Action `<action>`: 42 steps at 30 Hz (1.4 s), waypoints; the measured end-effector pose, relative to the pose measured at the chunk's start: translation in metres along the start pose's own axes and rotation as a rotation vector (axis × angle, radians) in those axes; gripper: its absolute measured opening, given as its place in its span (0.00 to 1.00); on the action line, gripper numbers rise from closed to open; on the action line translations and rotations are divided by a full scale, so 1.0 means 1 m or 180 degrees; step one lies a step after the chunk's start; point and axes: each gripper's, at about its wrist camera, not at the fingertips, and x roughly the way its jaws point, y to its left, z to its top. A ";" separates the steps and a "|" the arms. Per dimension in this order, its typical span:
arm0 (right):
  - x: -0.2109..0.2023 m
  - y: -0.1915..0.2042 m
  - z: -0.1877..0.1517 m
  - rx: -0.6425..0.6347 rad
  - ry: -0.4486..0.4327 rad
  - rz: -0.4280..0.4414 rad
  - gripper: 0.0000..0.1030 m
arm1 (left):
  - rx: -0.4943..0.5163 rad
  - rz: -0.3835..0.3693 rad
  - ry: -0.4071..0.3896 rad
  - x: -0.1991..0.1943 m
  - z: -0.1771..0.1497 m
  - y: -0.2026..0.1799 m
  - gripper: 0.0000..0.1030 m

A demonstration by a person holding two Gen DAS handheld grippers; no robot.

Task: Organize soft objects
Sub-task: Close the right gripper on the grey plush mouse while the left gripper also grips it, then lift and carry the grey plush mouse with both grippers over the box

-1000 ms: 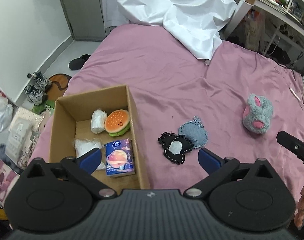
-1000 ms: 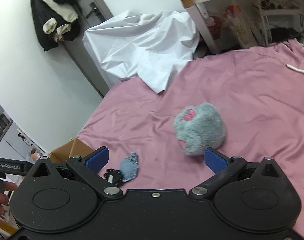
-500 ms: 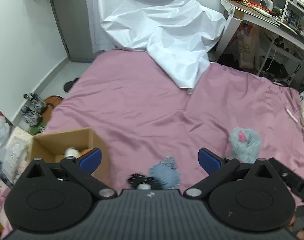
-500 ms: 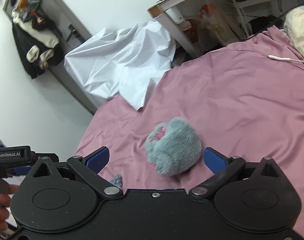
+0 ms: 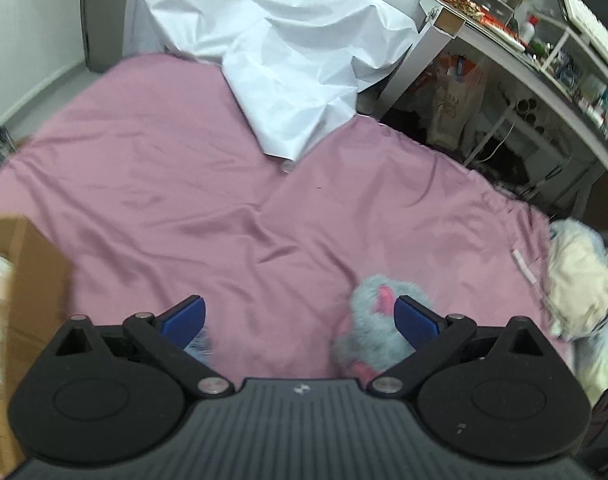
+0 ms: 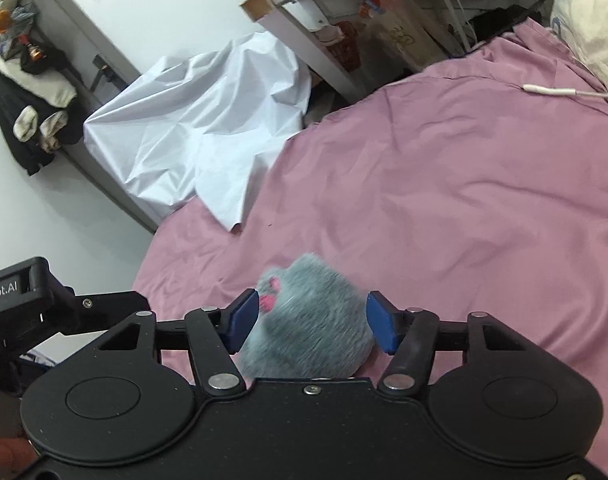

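The right hand-held gripper (image 6: pixel 312 322) is closing around the grey plush (image 6: pixel 308 316), not yet clamped. The left hand-held gripper (image 5: pixel 300 320) gapes empty. The plush has still to reach the box (image 5: pixel 24 280) at left.

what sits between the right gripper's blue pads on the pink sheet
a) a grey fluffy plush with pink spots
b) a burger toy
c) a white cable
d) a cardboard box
a: in the right wrist view the grey fluffy plush lies on the pink sheet between the blue pads of the right gripper, whose jaws are closing around it.
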 end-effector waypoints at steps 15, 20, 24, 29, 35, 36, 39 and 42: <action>0.016 -0.011 -0.006 0.0135 0.0213 0.0010 0.43 | -0.0452 -0.0354 0.0258 0.052 -0.013 0.000 0.54; 0.014 -0.013 -0.007 0.0179 0.0214 -0.0003 0.39 | -0.0414 -0.0459 0.0286 0.055 -0.020 -0.012 0.53; 0.011 -0.014 -0.008 0.0220 0.0184 0.0000 0.36 | -0.0429 -0.0424 0.0324 0.061 -0.022 -0.018 0.48; 0.011 -0.018 -0.007 0.0272 0.0195 -0.0031 0.34 | -0.0432 -0.0335 0.0347 0.066 -0.025 -0.020 0.48; 0.009 -0.015 -0.008 0.0224 0.0191 0.0015 0.33 | -0.0471 -0.0394 0.0369 0.063 -0.024 -0.019 0.25; 0.008 -0.014 -0.007 0.0213 0.0176 0.0032 0.33 | -0.0465 -0.0392 0.0351 0.061 -0.023 -0.019 0.25; 0.003 -0.011 -0.006 0.0198 0.0127 0.0112 0.33 | -0.0449 -0.0410 0.0294 0.052 -0.020 -0.019 0.24; -0.002 -0.005 -0.004 0.0188 0.0089 0.0208 0.33 | -0.0371 -0.0413 0.0215 0.038 -0.015 -0.019 0.24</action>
